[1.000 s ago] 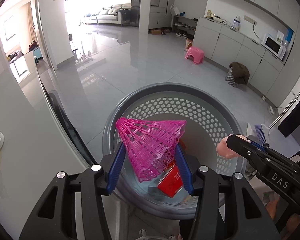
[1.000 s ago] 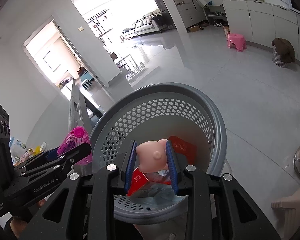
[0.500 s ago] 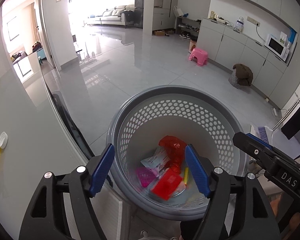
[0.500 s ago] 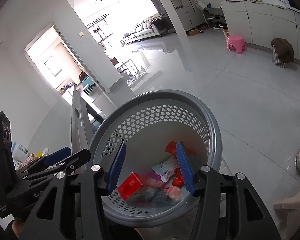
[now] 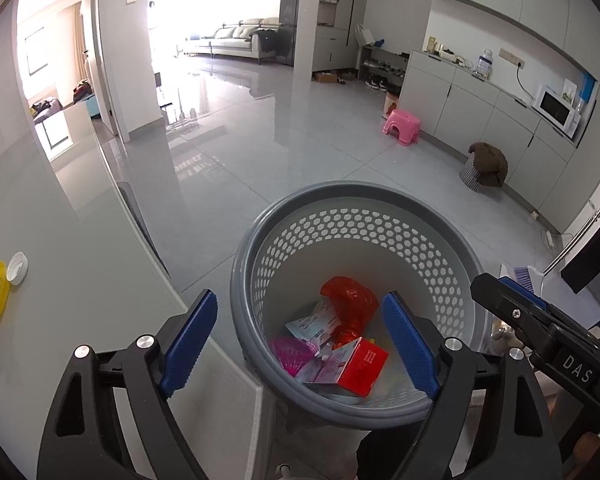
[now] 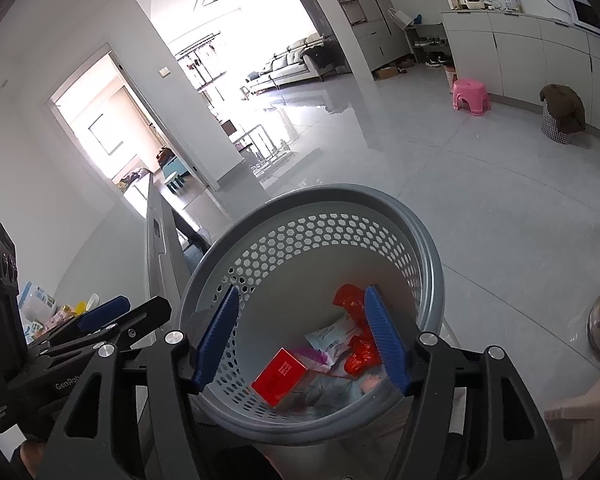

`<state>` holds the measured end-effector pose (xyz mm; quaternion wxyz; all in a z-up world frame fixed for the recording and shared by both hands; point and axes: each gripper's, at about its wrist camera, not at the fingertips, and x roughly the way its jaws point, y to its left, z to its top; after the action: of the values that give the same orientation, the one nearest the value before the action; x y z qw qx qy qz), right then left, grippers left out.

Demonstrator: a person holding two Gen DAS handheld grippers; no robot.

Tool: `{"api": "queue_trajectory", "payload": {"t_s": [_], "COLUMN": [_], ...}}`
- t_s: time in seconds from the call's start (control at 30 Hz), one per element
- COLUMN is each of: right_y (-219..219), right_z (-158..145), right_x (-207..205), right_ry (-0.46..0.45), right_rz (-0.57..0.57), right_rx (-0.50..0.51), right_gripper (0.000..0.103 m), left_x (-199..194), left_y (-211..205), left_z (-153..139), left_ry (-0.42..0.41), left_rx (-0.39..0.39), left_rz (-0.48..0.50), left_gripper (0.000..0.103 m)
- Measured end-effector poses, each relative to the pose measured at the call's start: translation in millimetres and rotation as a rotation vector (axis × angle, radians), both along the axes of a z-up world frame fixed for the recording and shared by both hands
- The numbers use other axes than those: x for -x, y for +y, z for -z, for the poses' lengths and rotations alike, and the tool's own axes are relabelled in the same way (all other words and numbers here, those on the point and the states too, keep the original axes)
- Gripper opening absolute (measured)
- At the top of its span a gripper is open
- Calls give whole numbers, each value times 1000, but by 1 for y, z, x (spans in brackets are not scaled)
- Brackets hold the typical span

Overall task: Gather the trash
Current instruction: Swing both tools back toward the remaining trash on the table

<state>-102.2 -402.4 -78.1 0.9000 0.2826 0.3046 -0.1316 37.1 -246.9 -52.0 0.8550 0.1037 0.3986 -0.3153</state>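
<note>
Glossy grey tile floor (image 5: 300, 152) noted, w/ grey perforated bin (image 5: 440, 248) beside worktop (image 5: 80, 288). Left claw (image 5: 300, 344) and right claw (image 6: 304, 340) held over bin, both opening, nothing between pads. Trash seen at bin bottom: red box (image 5: 362, 366), pink mesh piece (image 5: 290, 354), red wrapper (image 5: 348, 296), white packet (image 5: 310, 322).

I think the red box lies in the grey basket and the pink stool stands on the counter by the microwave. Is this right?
Not quite. The pink stool stands on the floor before the cabinets, as the left wrist view shows. The red box does lie in the grey basket.
</note>
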Motion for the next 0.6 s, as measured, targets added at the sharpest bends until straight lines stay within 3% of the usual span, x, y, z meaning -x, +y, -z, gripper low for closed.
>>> {"api": "queue_trajectory", "payload": {"t_s": [0.2,0.6], "right_y": [12,57], "right_z": [-7,-19], "right_x": [2,-14], "right_ry": [-20,-68], "right_rz": [-8,-118], "right_rx": [30,68], "right_gripper": [77,83], "left_x": [4,-3], "left_y": [18,91], "left_z": [-11,-24], "left_ry": [-47,-93], "left_rx": [17,58], "left_rz": [-49,-208], "left_gripper": [92,95]}}
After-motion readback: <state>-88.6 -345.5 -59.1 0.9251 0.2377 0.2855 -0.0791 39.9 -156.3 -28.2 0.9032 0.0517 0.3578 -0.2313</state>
